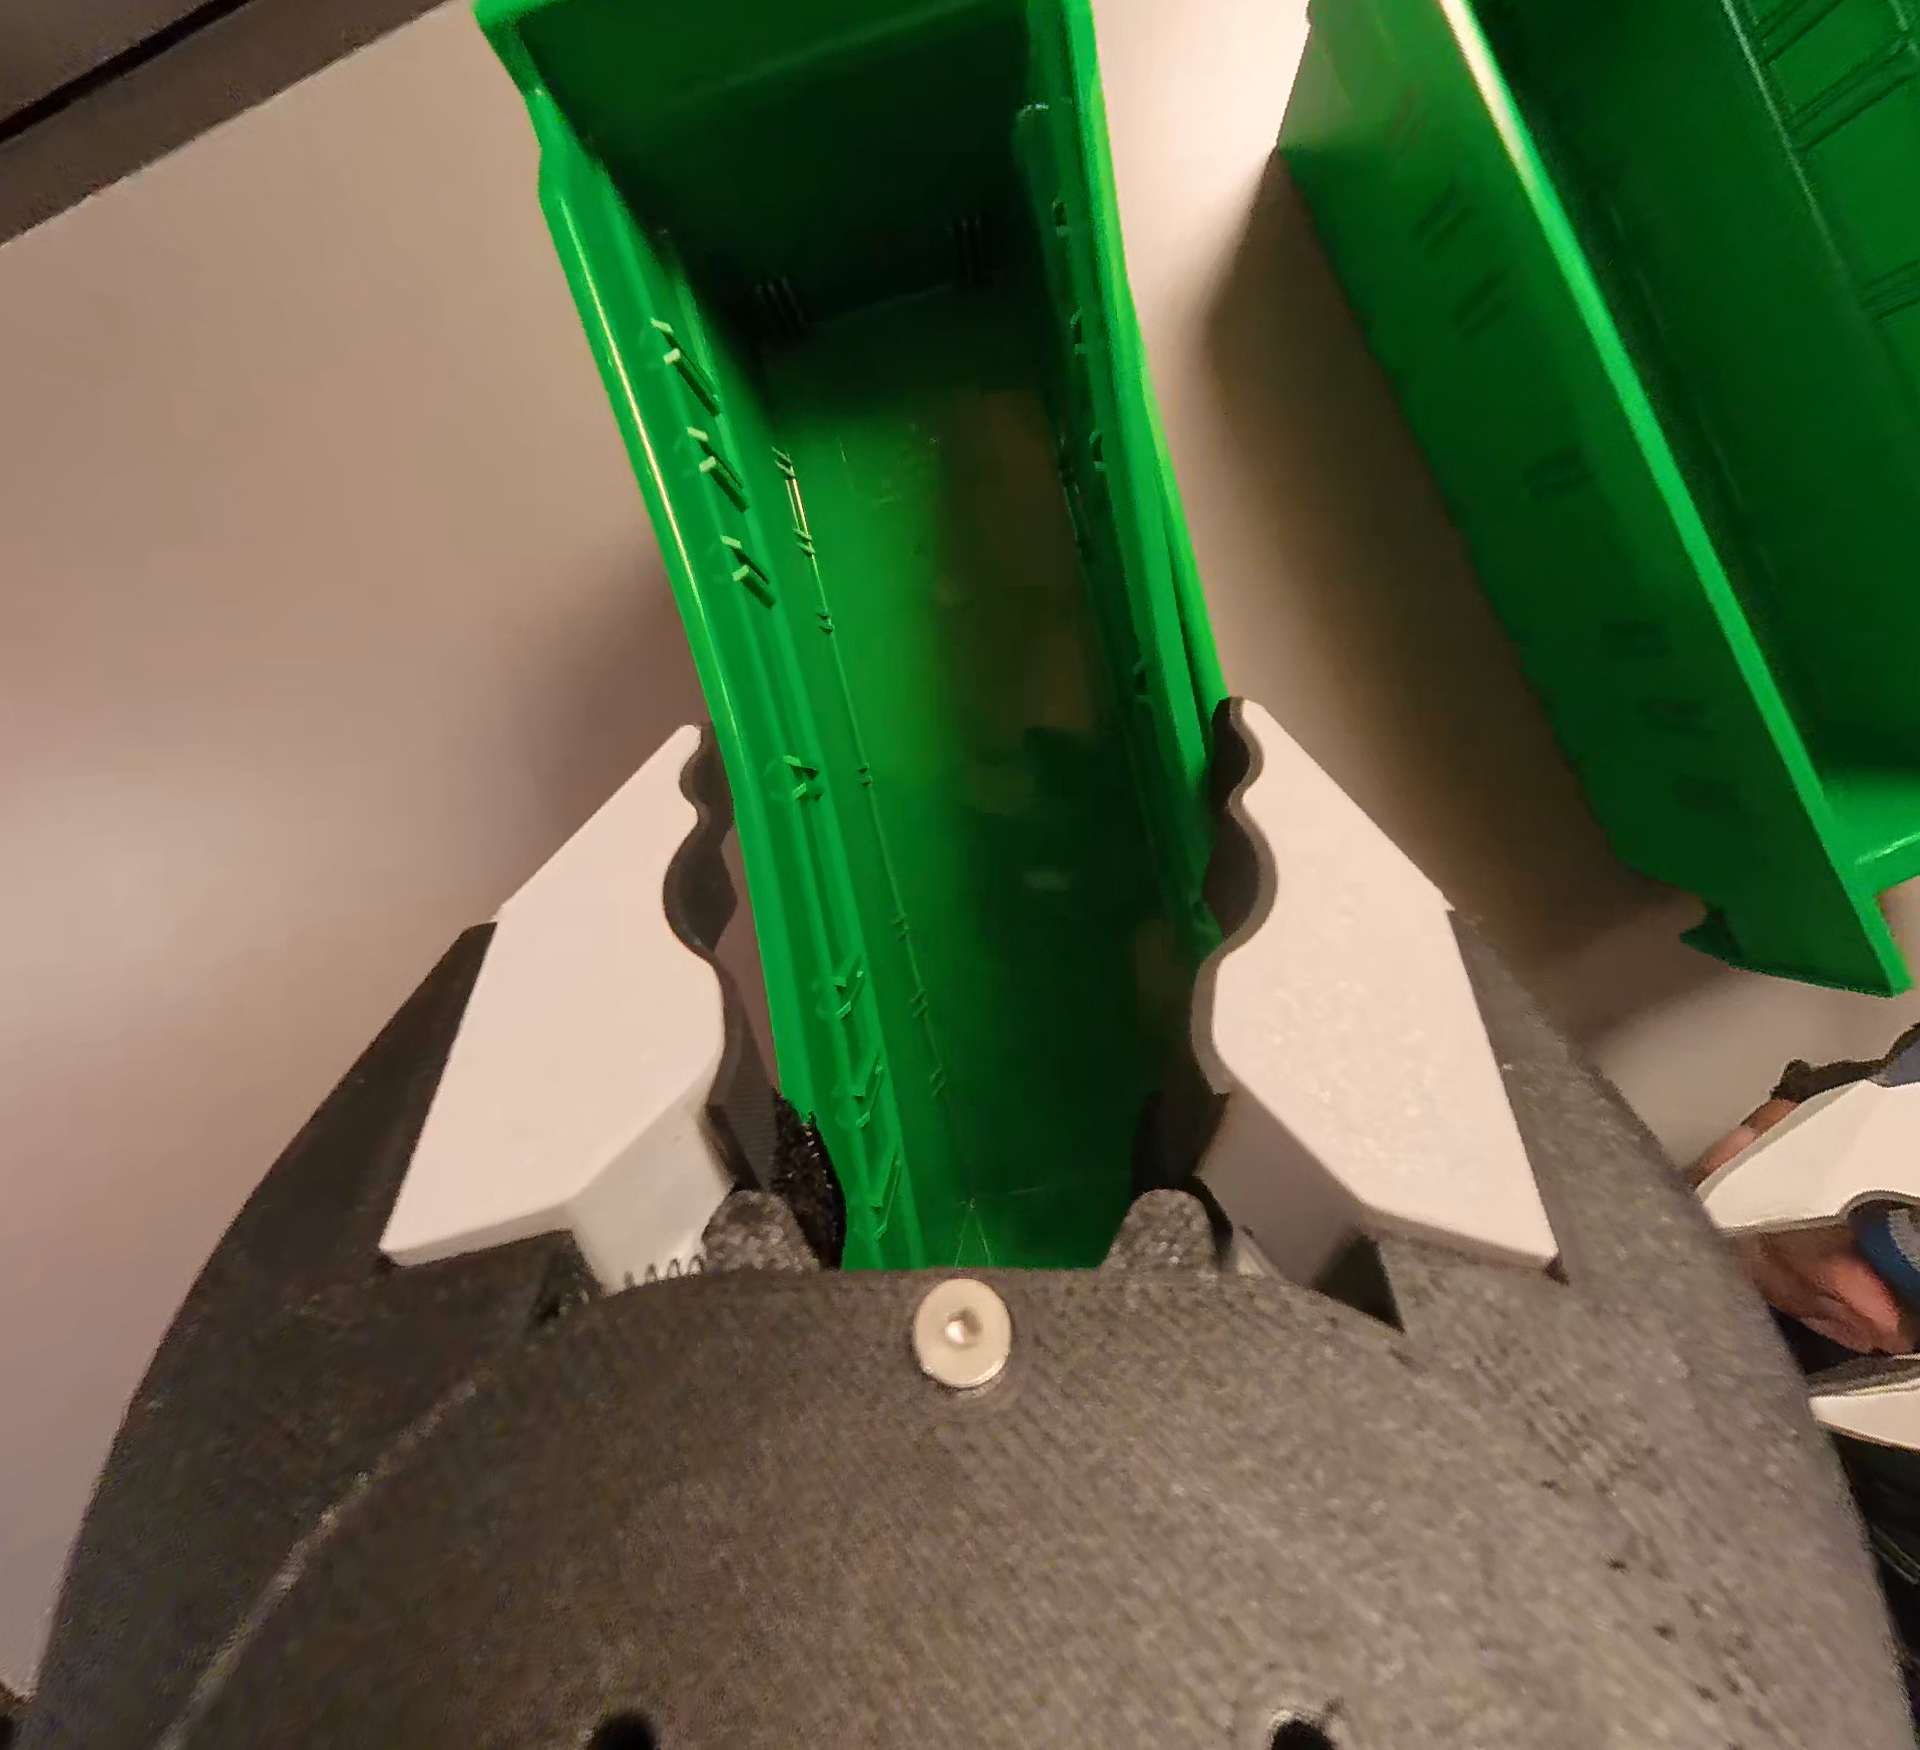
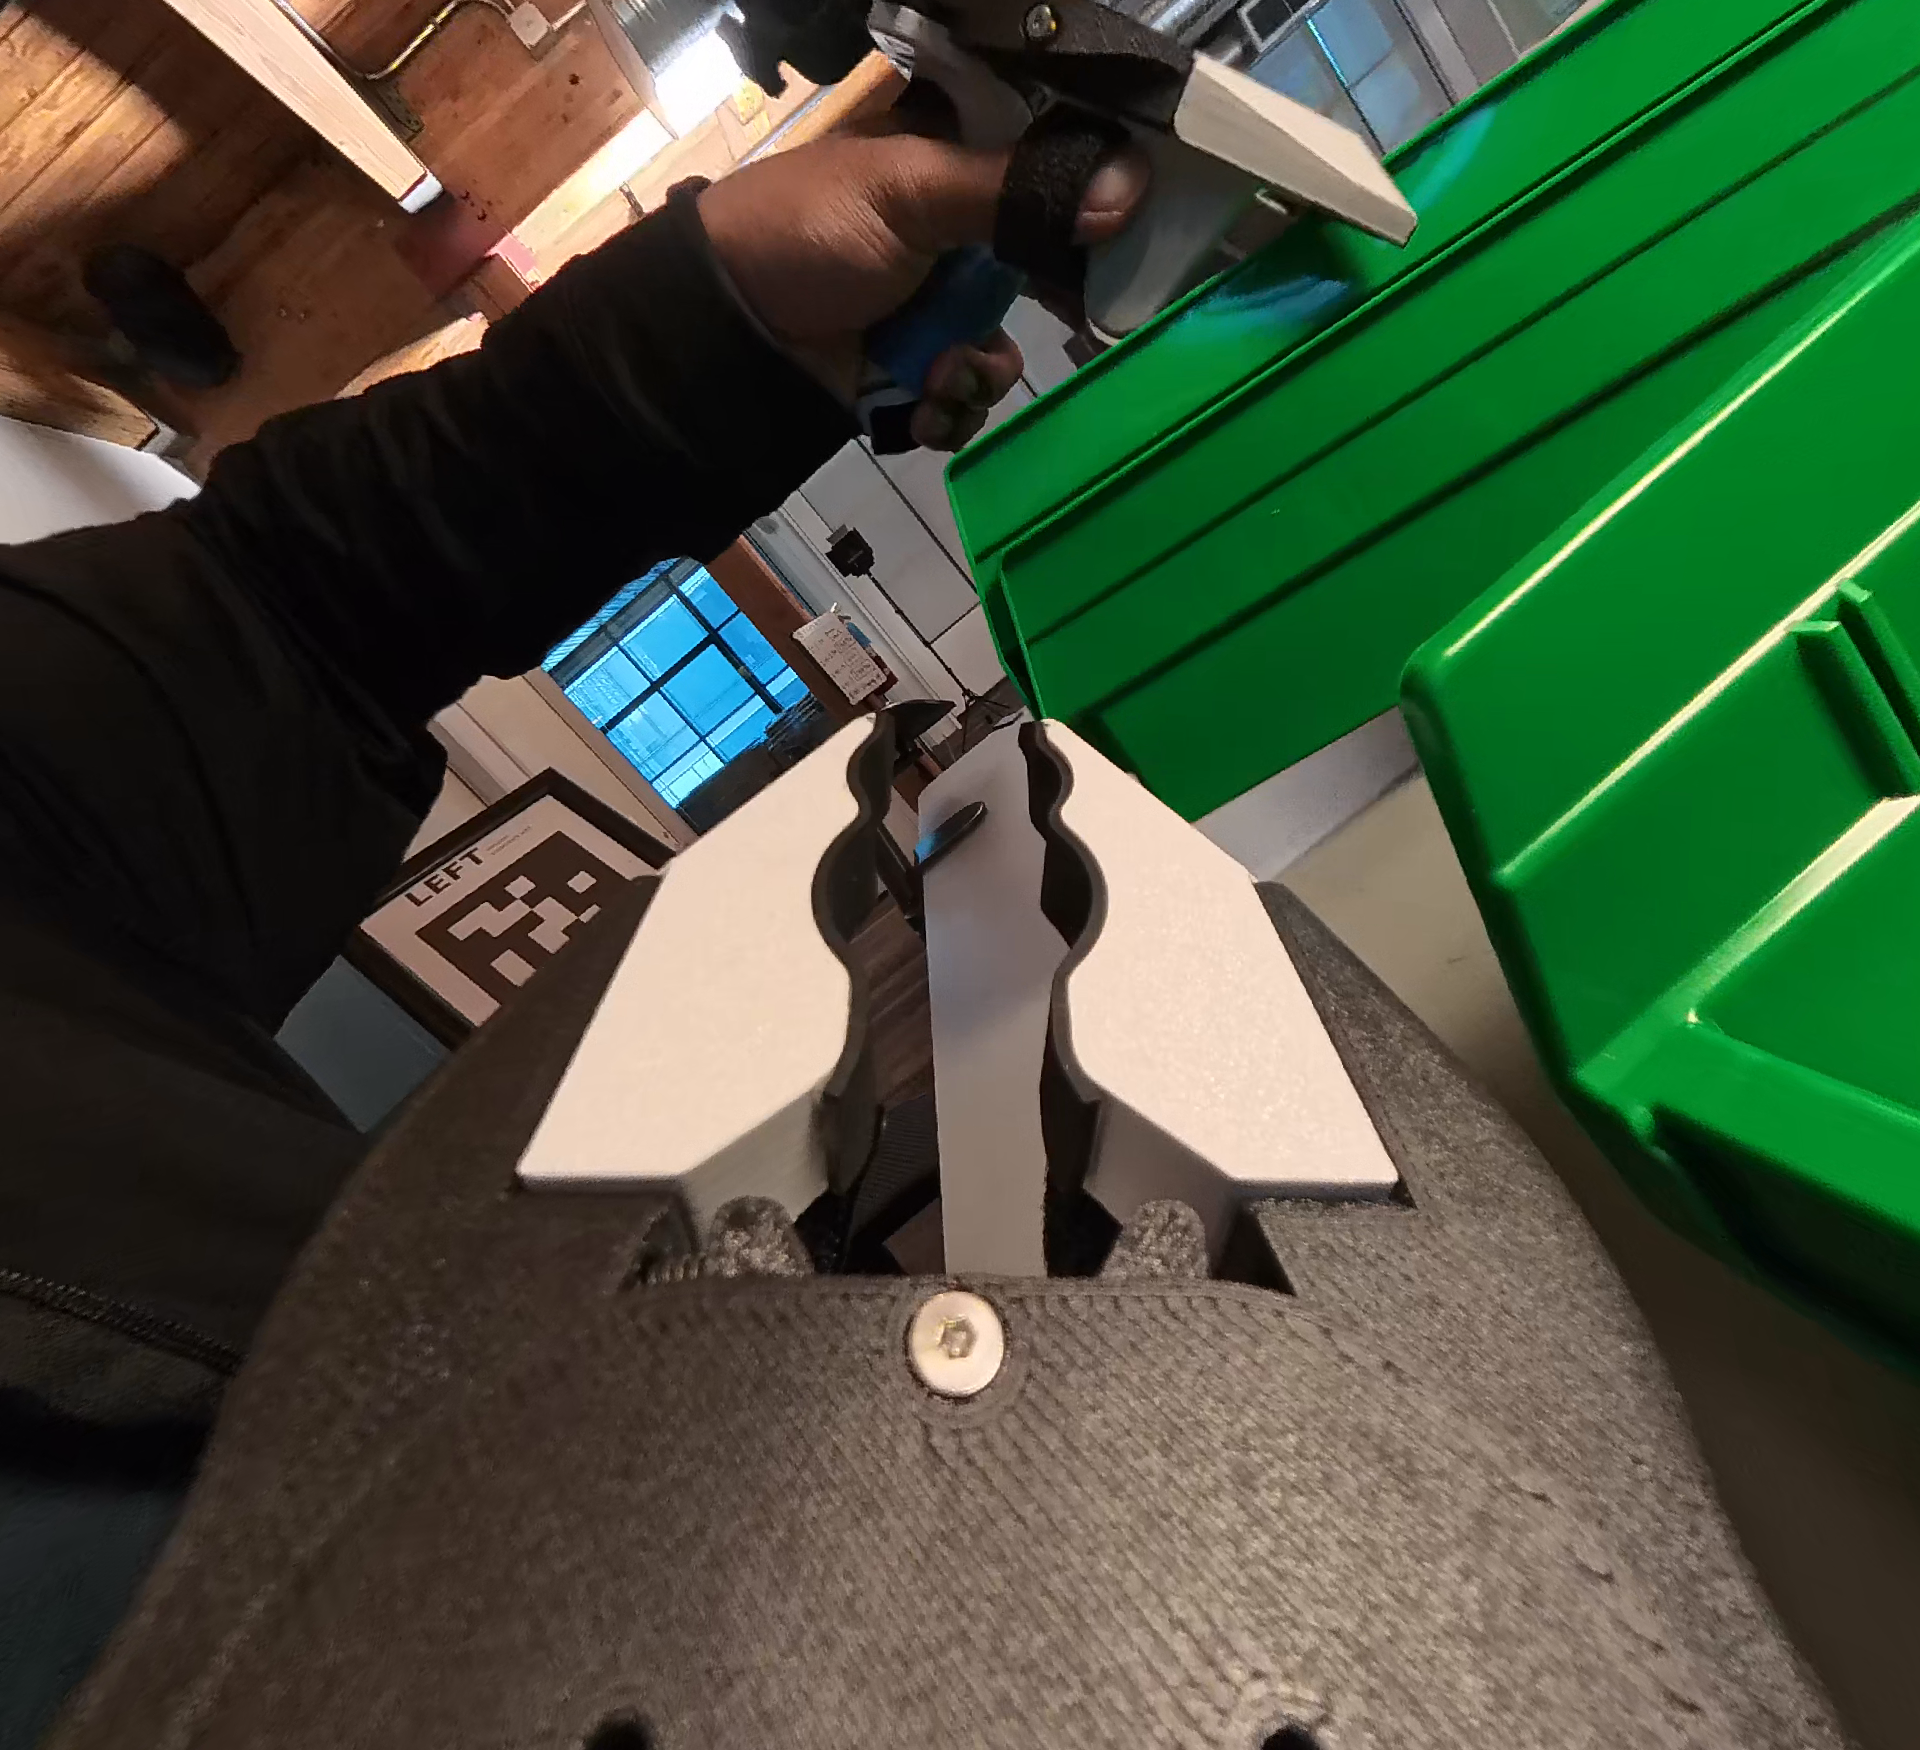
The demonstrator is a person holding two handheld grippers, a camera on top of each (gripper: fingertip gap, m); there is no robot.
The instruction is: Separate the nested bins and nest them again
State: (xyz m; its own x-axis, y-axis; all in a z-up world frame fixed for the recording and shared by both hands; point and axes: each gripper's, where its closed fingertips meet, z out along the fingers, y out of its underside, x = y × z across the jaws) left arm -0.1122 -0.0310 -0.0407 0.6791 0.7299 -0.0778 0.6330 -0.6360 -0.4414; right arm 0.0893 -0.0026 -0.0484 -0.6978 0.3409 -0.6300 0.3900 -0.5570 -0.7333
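Left hand (image 2: 862,246) is wrapped around the handle of the left gripper (image 1: 961,744), one finger through a black strap loop. The arm in its black sleeve (image 2: 416,505) reaches up and across, ahead of and above the right gripper (image 2: 956,755). The left gripper is spread wide and clamped across the narrow green bin (image 1: 883,557), with a dark pad against each long side wall. The bin runs straight out ahead between the fingers, open side facing the camera.

The right gripper sits low by the table (image 1: 260,557). Its jaws are only a little apart with nothing between them, so it's not gripping anything.

Count: two grippers, one hand in view, and two green bin shapes. One is the held bin, the other is the second bin (image 2: 1714,869), just off the right gripper's right side. Can't tell if the held one is a single bin or still has another nested inside.
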